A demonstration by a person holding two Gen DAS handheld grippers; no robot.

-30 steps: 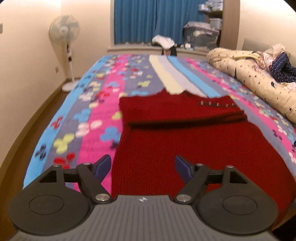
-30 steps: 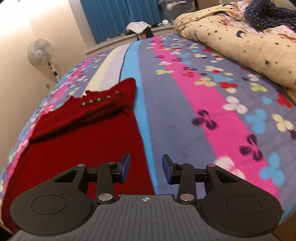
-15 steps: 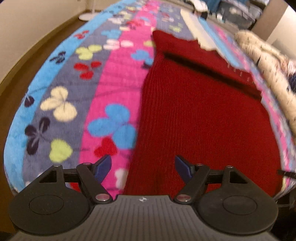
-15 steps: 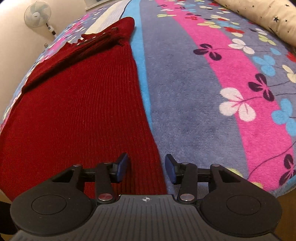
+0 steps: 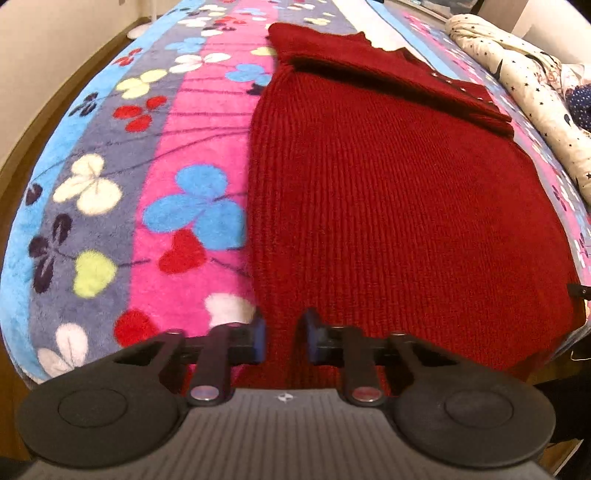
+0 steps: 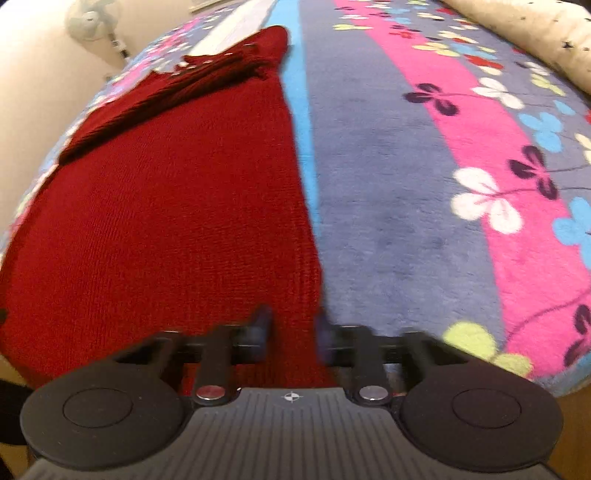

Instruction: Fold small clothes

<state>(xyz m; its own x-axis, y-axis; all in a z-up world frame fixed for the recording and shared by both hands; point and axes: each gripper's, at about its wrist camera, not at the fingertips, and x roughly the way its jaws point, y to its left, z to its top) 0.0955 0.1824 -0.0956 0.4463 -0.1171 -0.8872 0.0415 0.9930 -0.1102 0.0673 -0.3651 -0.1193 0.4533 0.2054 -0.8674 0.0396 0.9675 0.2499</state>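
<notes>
A dark red knitted sweater [image 5: 388, 192] lies flat on the bed, its far end folded over with a row of small studs. It also shows in the right wrist view [image 6: 159, 206]. My left gripper [image 5: 283, 338] is low at the sweater's near left corner, jaws narrowed around the hem with a gap still between the pads. My right gripper [image 6: 291, 330] is at the near right corner, jaws likewise narrowed around the hem; this view is blurred.
The bed has a striped fleece blanket with a clover pattern [image 5: 192, 206]. A cream star-print duvet [image 5: 535, 81] lies along the right side. A standing fan [image 6: 92, 18] is by the left wall. The bed's near edge is just below both grippers.
Both grippers have dropped and moved down to the sweater's near hem. The left jaws have narrowed a lot around the corner; the right jaws stay narrow around theirs.
</notes>
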